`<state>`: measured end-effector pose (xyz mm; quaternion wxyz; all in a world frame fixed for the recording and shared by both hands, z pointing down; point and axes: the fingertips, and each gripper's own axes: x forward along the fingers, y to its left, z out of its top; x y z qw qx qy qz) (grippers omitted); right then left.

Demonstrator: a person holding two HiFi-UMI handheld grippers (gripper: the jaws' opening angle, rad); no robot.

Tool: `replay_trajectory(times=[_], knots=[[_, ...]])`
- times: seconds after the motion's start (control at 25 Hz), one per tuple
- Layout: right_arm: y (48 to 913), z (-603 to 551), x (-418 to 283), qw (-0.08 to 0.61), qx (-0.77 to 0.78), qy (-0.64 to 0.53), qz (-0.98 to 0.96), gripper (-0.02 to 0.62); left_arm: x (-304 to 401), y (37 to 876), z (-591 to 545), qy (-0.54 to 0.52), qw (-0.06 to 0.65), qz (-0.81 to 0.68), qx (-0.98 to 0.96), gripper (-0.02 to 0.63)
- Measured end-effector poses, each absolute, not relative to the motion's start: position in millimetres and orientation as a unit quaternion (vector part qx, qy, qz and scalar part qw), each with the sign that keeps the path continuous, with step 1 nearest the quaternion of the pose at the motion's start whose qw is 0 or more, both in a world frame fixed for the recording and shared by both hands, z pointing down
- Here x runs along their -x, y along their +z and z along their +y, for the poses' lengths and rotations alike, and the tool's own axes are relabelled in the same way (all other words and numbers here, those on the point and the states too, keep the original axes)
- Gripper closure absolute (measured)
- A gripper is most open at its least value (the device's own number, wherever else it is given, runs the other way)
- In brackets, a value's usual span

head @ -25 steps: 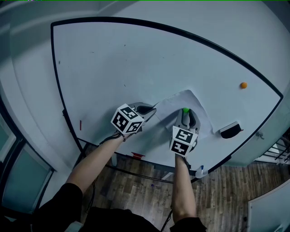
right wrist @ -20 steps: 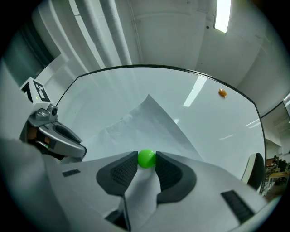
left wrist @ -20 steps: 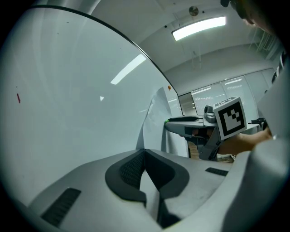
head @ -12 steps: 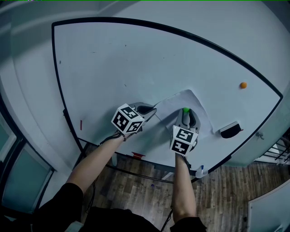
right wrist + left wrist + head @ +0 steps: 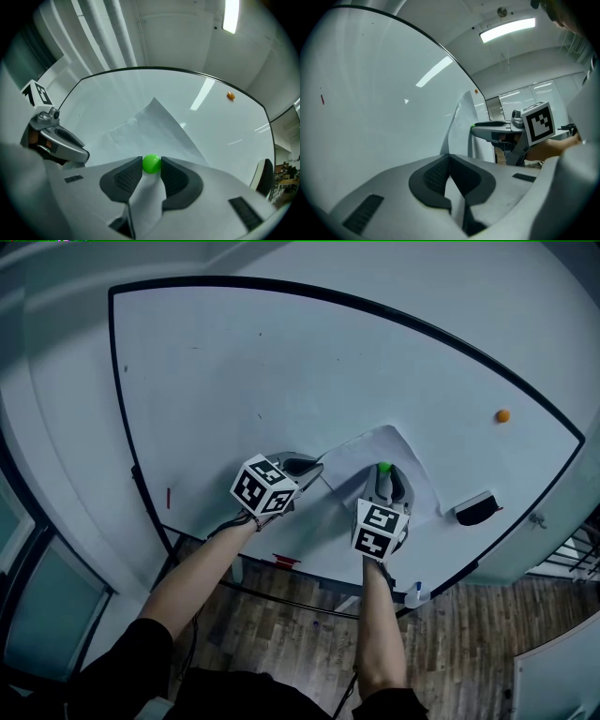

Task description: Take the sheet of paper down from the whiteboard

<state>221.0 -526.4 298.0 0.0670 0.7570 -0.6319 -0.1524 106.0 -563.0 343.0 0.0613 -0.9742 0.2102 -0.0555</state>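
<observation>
A white sheet of paper (image 5: 375, 451) hangs on the whiteboard (image 5: 262, 362), pinned by a green ball magnet (image 5: 383, 468). My right gripper (image 5: 386, 476) is shut on that magnet: in the right gripper view both pads touch the green ball (image 5: 151, 163) with the paper (image 5: 150, 126) behind it. My left gripper (image 5: 314, 468) is at the sheet's left edge. In the left gripper view its jaws (image 5: 449, 161) are shut with the paper's edge (image 5: 461, 122) running down between the pads. That edge stands lifted off the board.
An orange magnet (image 5: 504, 415) sits far right on the board, and a black eraser (image 5: 478, 509) sticks near the lower right edge. A red object (image 5: 286, 561) lies on the tray below. Wooden floor lies underneath. The board's left and upper area is bare.
</observation>
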Motion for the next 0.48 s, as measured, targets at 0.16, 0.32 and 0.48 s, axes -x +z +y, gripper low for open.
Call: replay_trajectory(times=[0.16,0.32,0.48], knots=[[298.4,-525.9,-222.6,0.069,-0.757,-0.152,-0.632,0.463,-104.0,342.9,-562.0,-0.054,0.061,0.212,0.974,0.584],[302.1,-525.7,-223.8,0.070,-0.757,-0.150,-0.632,0.463,-100.6,347.6,-562.8,-0.057,0.058,0.214,0.973,0.584],[304.4,-525.8,-223.8,0.072,-0.756,-0.148,-0.633,0.463,-96.4,350.6,-564.6,-0.060,0.056,0.220,0.972,0.584]])
